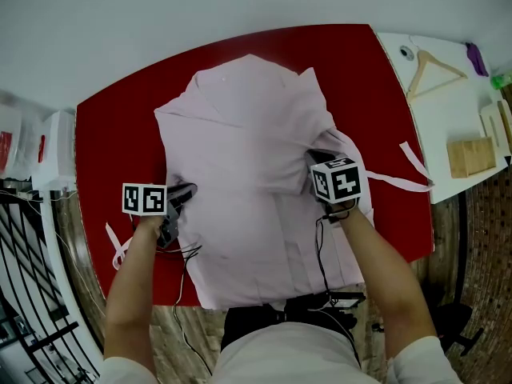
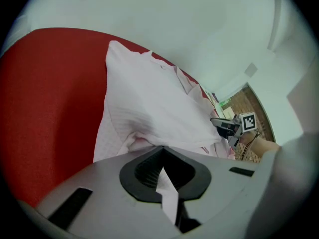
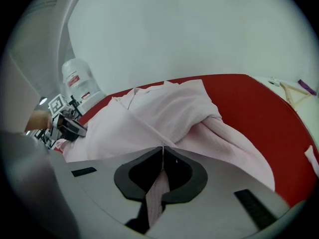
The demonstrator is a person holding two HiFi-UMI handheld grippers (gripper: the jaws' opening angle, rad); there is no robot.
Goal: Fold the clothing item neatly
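Two grippers pinch a pink garment [image 1: 240, 126] that lies spread across the red table [image 1: 112, 126]. At its left edge the left gripper [image 1: 186, 192] has its jaws pressed together on a pinch of cloth, and a strip of it shows between them. Toward the right side, the right gripper [image 1: 314, 158] grips a fold in the same way. The cloth looks light, soft and limp, so it will likely sag and wrinkle between the two holds. Edges and seams seem the best places to grip. A loose tie [image 1: 412, 184] trailing at the right may drag.
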